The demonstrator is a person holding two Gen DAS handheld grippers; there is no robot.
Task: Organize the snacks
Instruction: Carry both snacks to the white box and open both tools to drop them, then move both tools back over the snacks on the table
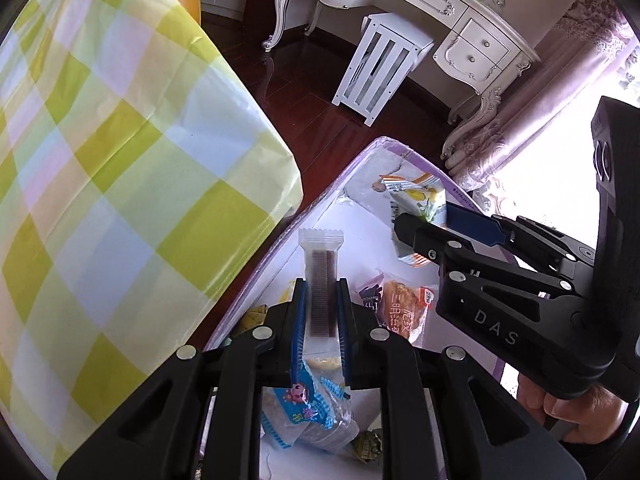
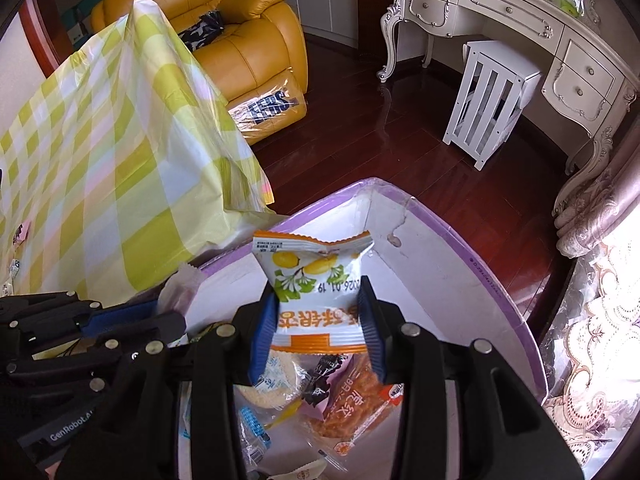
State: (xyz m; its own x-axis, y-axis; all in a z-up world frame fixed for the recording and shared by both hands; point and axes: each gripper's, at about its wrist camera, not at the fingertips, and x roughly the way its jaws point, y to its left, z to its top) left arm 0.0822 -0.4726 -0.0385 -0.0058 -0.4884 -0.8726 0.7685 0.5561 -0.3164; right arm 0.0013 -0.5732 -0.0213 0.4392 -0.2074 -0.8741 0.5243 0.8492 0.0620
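Gripping a snack each, both pairs of tongs hang over the purple-rimmed box [image 2: 500,300]. The left tongs [image 1: 322,312] are clamped on a clear-wrapped brown wafer bar [image 1: 321,280], held upright; the right tongs [image 2: 318,328] are clamped on an orange-and-white lemon-print packet [image 2: 316,280].

By my reading the sorting is well under way: several snacks already lie in the box, among them an orange bread packet [image 1: 404,304], a blue-printed cracker bag [image 1: 316,412] and a dark chocolate wrapper [image 2: 324,376]. The two held items remain to be dropped in. A few small packets seem to sit on the checked tablecloth [image 2: 120,152] covering the surface at the far left edge, too small to identify.

The two tongs are close together above the box and could bump.
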